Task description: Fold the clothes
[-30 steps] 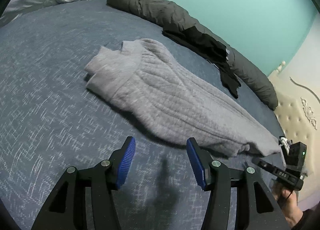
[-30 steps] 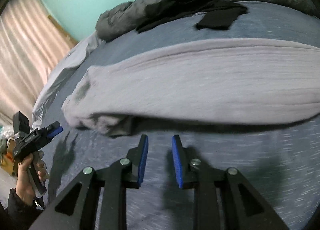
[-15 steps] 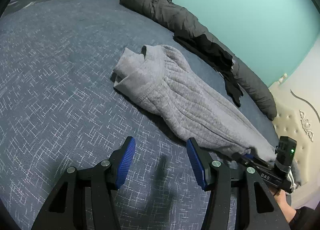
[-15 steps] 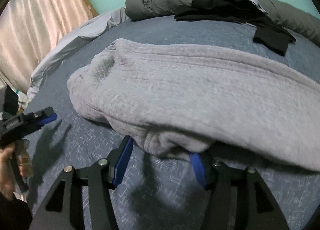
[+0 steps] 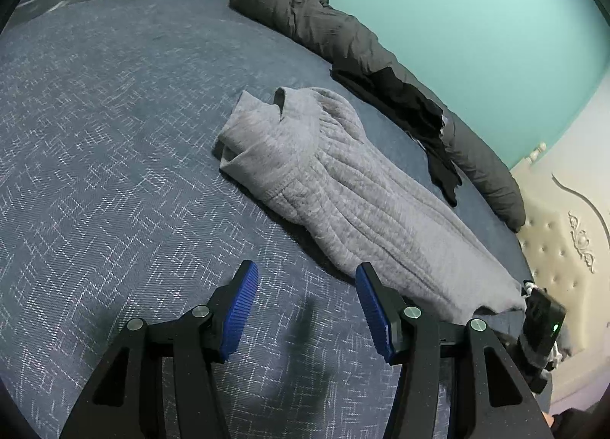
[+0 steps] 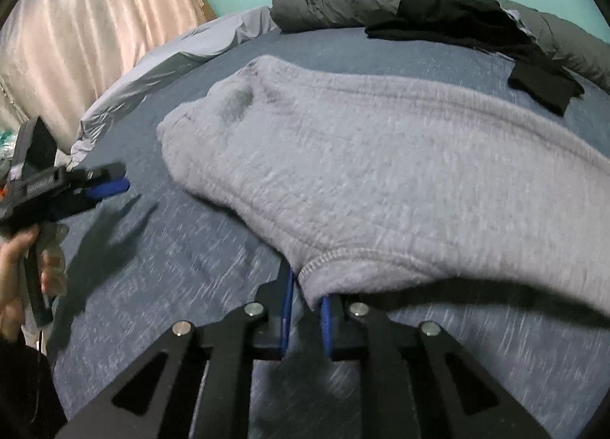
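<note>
My right gripper (image 6: 305,305) is closing on the stitched hem of the grey knit sweater (image 6: 362,156), a fold of cloth already pinched between its blue pads. My left gripper (image 5: 305,309) hangs with jaws apart and nothing between them, just above the blue bed cover (image 5: 114,172), its right finger close beside the sweater's near edge.

The sweater lies lengthwise across the middle of the bed, already doubled over itself, collar end away from my right hand. It looks thick, soft and limp: it should sag and drag rather than hold a shape, so I judge the firm hem and the collar end the best places to take hold.

Beyond it, a black garment (image 6: 476,27) rests on the rolled dark grey duvet (image 5: 305,12) along the teal wall.

How many layers the right pads have caught is hidden under the overhanging cloth, and the right view is blurred. The sweater's sleeves cannot be made out.
</note>
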`<state>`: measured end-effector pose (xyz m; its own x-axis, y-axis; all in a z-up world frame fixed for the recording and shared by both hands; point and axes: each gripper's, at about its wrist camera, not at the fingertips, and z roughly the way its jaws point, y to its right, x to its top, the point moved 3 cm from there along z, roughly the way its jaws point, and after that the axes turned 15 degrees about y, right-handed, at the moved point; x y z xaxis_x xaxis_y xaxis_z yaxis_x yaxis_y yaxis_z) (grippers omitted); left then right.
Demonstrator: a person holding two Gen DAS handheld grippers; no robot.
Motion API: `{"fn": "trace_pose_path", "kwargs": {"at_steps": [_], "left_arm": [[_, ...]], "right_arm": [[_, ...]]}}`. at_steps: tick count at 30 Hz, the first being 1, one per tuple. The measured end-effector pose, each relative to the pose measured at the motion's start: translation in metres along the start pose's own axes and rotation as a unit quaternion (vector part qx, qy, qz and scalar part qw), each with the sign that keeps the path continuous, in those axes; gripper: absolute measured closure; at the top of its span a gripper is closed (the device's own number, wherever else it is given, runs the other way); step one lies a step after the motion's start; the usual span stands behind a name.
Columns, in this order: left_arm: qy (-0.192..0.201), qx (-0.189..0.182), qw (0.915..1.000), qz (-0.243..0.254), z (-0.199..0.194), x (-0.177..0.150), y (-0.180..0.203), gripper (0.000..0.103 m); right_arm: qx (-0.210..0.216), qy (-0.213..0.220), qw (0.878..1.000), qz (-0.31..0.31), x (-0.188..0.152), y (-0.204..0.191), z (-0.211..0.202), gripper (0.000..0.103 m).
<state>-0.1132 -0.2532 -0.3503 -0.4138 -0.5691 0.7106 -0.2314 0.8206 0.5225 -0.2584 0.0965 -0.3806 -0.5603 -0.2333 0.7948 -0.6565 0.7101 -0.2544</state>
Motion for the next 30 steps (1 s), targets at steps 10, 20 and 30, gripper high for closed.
{"fn": "trace_pose_path", "kwargs": {"at_steps": [10, 20, 30], "left_arm": [[0.002, -0.002, 0.9998, -0.018, 0.011, 0.015, -0.009, 0.038], [0.032, 0.0, 0.9982, -0.05, 0.039, 0.051, -0.013, 0.038], [0.024, 0.036, 0.999, 0.013, 0.068, 0.057, -0.006, 0.087]], "right_arm": [[0.007, -0.033, 0.999, -0.005, -0.01, -0.001, -0.002, 0.093], [-0.038, -0.009, 0.998, 0.047, -0.017, 0.021, -0.047, 0.086], [-0.039, -0.003, 0.997, 0.068, -0.019, 0.034, -0.064, 0.084]]}}
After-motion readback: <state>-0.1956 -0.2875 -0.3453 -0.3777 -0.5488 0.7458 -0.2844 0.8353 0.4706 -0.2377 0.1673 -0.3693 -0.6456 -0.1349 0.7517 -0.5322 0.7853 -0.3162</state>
